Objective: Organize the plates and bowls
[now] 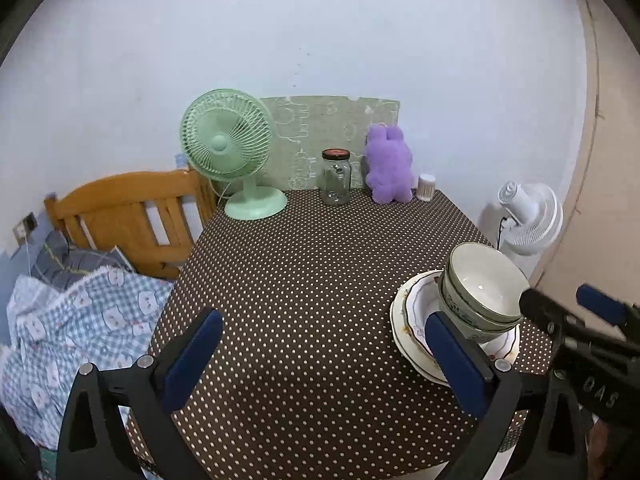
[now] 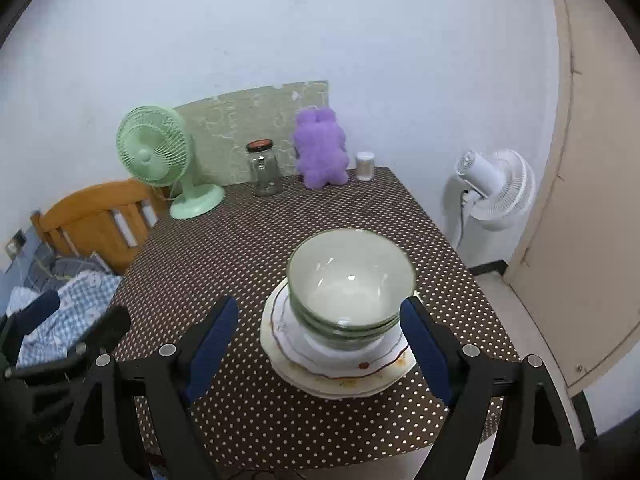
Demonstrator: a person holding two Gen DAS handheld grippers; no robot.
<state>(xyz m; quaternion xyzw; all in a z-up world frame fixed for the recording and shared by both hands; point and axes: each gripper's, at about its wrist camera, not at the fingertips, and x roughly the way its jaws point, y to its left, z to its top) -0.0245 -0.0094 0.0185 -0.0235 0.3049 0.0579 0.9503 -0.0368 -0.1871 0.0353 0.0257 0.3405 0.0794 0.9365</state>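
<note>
A stack of pale green bowls [image 2: 351,280] sits nested on a stack of white floral plates [image 2: 340,372] near the table's front right. My right gripper [image 2: 320,344] is open and empty, its blue fingers either side of the stack, just in front of it. My left gripper [image 1: 324,356] is open and empty over bare tablecloth, left of the bowls [image 1: 484,284] and plates [image 1: 412,320]. The right gripper's tip also shows in the left wrist view [image 1: 576,308].
A brown polka-dot table [image 2: 224,256] carries a green desk fan [image 2: 156,156], a glass jar [image 2: 264,168], a purple plush toy [image 2: 320,148] and a small white container [image 2: 365,165] along the back. A wooden headboard [image 1: 128,216] and bedding [image 1: 72,320] lie left; a white fan [image 2: 496,188] stands right.
</note>
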